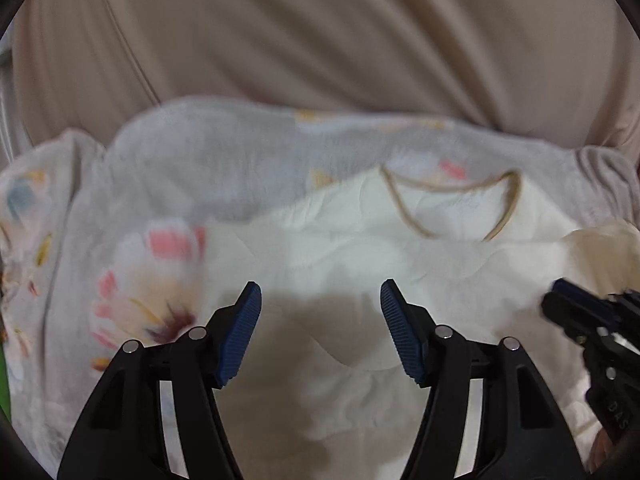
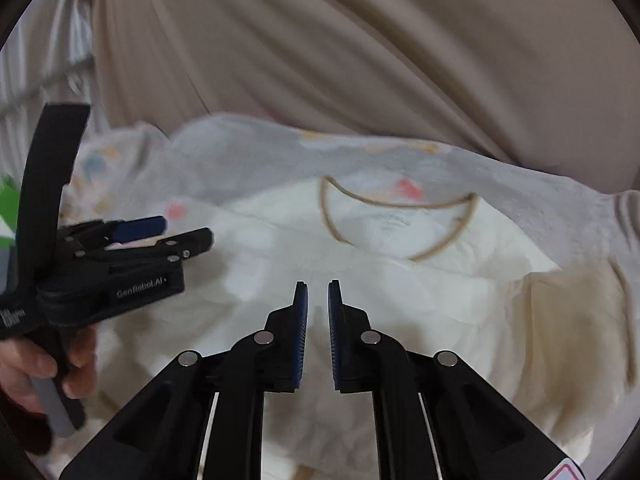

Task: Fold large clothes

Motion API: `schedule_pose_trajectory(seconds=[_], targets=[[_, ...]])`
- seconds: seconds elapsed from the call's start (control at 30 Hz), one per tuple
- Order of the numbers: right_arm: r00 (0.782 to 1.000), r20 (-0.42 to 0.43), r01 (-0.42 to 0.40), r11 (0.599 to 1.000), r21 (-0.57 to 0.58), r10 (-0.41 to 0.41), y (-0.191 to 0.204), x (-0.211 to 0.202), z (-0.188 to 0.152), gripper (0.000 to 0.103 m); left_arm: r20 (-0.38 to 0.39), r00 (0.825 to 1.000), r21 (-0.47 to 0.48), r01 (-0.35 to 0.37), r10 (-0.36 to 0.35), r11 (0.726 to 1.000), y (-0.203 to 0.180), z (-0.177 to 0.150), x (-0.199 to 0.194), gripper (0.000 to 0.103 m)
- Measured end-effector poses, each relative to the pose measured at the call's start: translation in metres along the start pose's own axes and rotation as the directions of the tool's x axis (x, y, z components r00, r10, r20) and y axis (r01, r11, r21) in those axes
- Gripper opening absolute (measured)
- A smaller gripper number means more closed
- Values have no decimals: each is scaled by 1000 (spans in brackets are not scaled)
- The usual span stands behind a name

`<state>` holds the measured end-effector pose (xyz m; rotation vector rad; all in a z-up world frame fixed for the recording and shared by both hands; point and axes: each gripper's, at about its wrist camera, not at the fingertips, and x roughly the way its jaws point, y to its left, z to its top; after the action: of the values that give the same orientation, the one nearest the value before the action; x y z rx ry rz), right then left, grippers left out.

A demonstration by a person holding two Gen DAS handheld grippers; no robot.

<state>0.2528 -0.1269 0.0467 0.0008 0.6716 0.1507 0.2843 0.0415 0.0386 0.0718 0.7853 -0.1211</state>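
A cream-white shirt [image 1: 340, 248] with a tan-trimmed neckline [image 1: 452, 208] lies spread on a floral bed cover [image 1: 132, 264]. My left gripper [image 1: 320, 300] hovers over the shirt's middle with its jaws wide apart and empty. In the right wrist view the shirt [image 2: 400, 292] lies ahead with its neckline [image 2: 400, 220] beyond. My right gripper [image 2: 318, 300] is over the shirt with its jaws nearly closed, a narrow gap between the blue pads, nothing between them. The left gripper [image 2: 168, 232] shows at the left of this view, held by a hand.
A beige curtain [image 1: 320, 32] hangs behind the bed, also in the right wrist view [image 2: 360, 40]. The right gripper's tip [image 1: 568, 300] shows at the right edge of the left wrist view. A folded-over sleeve [image 2: 572, 320] lies at the shirt's right.
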Motion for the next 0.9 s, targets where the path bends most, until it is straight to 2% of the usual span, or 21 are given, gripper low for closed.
schedule_pose_trajectory(seconds=[0.07,0.17,0.2,0.3,0.33,0.37,0.4,0.43,0.53,0.57,0.63,0.73,0.77,0.83,0.9], targets=[[994,-70,84,996,4,-84,-29,16,-19,7,-44,999,21,-27,28,999,6,-15,22,61],[969,-143,215,974,78,-202,-106,19,-58,6,-27,997,65,-68,70,996,17,-37,31,63],[966,-154,231,962,143,-209,-139,10,-71,5,-22,997,65,-66,67,996,22,-41,31,64],[964,-162,254,913,320,-212,-200,-24,-92,0,-29,998,33,-58,59,998,36,-46,29,64],[974,-140,217,908,359,-178,-209,-35,-94,0,-31,997,22,-64,65,998,38,-46,28,64],[974,-126,223,897,381,-188,-213,-45,-94,1,-26,996,11,-86,86,996,39,-44,22,62],[967,-104,256,894,367,-234,-209,-55,-88,9,-11,995,6,-97,97,995,39,-40,14,60],[965,-80,260,902,345,-248,-200,-58,-82,9,15,997,-1,-78,78,997,37,-33,4,60],[982,-16,182,934,308,-186,-175,-53,-52,9,87,996,-12,-35,36,999,22,-8,-19,62],[985,0,168,945,279,-175,-165,-43,-40,9,103,994,-1,-27,27,1000,13,4,-21,66],[990,-10,139,965,224,-140,-145,-15,-23,9,93,995,18,-25,23,1000,-2,21,-8,70],[988,-79,142,971,193,-129,-138,32,-19,8,5,997,20,-76,76,997,-6,30,44,70],[983,-103,171,966,193,-153,-144,44,-23,0,-20,994,18,-106,106,994,-1,27,59,70],[981,-113,184,952,243,-161,-166,52,-35,0,-44,987,9,-155,155,988,16,19,84,70],[973,-120,225,921,317,-196,-194,47,-47,0,-33,985,-25,-169,169,985,36,14,92,73]])
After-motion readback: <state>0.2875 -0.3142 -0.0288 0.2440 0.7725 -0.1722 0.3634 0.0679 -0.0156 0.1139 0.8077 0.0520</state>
